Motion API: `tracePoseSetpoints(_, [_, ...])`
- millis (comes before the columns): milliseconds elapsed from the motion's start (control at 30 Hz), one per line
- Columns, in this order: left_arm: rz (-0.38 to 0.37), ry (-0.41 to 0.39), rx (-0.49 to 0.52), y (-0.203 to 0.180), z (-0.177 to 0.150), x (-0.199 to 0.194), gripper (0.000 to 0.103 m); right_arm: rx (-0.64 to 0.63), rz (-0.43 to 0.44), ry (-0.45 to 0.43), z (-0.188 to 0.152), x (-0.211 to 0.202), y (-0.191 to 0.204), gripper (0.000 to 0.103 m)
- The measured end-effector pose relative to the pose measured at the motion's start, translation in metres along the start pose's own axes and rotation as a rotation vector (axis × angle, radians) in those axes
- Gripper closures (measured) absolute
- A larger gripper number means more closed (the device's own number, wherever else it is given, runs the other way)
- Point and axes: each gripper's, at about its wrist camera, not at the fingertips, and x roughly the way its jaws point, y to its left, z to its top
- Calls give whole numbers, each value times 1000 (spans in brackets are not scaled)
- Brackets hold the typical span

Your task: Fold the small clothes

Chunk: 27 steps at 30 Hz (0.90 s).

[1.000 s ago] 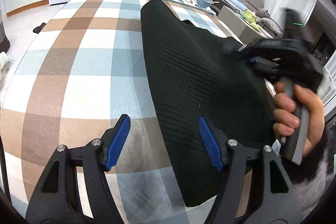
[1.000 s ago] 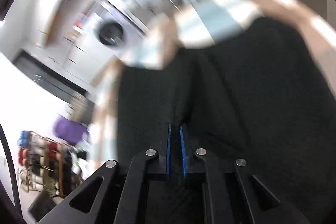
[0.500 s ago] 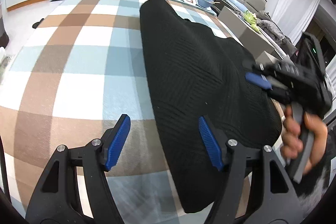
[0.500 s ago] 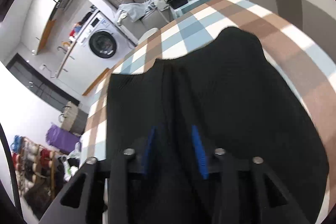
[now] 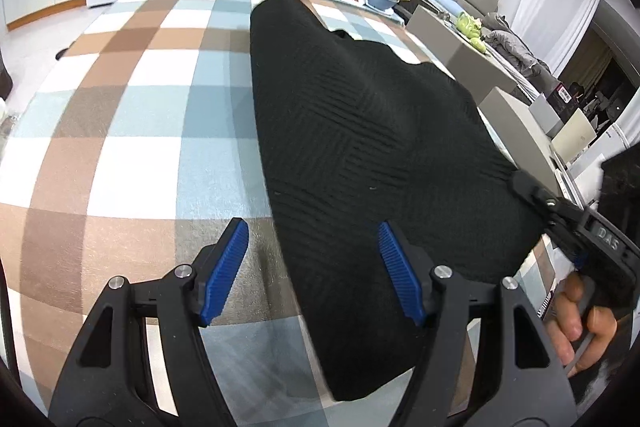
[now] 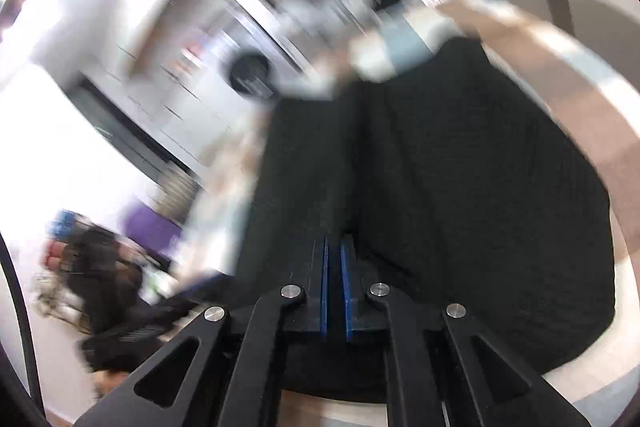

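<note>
Two grippers in play here, and they're doing very different things. Our left gripper [image 5: 312, 269] hangs tilted down over the near end of the table, its blue pads [image 5: 224, 267] standing well apart with nothing pinched between them; one pad sits over the checked tablecloth [image 5: 132, 115], the other over the cloth's near left edge. Our right gripper [image 6: 335, 287] comes in low from the right side, and in the left wrist view we see the right hand [image 5: 580, 323] wrapped around its handle just past the table edge, fingers curled on the trigger. Its jaws have just been closing and now stand practically together. They sit right at the hem of the black knit garment [image 5: 360, 131], but the right wrist view is smeared with motion blur and the dark fabric hides the slit, so we honestly can't tell whether any cloth is caught in there.

The garment itself lies flat on the tablecloth, running lengthwise from the near edge toward the far end, more on the right half of the table. It's a ribbed knit with blocks of ribbing going in different directions, a straight left edge, and a narrower piece reaching toward the far end. A lengthwise crease shows in the right wrist view.
</note>
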Motion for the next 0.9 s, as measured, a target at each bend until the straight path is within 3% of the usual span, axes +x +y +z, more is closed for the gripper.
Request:
tracePoseSetpoints(133, [11,16,-9,5,0,4,38,23,-121,132,-17,18,-13,98])
tracePoseSetpoints(200, [21,20,-10,6,0,5,38,17,-150,153,-19,21,-13,96])
tracePoseSetpoints(267, [15,17,-16,8,0,3,38,-4,-168,128,-13,17,-7,88])
tracePoseSetpoints(333, [17,13,-19,9,0,3,38,-4,-180,88,-9,12,-4,64])
tracePoseSetpoints(367, [19,11,-18,9,1,2,38,4,-185,84,-6,13,-4,60])
tracePoseSetpoints(500, [23,5,-23,13,1,0,38,100,-166,144,-9,17,-24,59])
tracePoseSetpoints(667, [20,8,-23,14,2,1,38,90,-148,141,-4,26,-30,58])
tracePoseSetpoints(900, [24,10,-2,8,2,1,38,55,-200,133,22,50,-30,55])
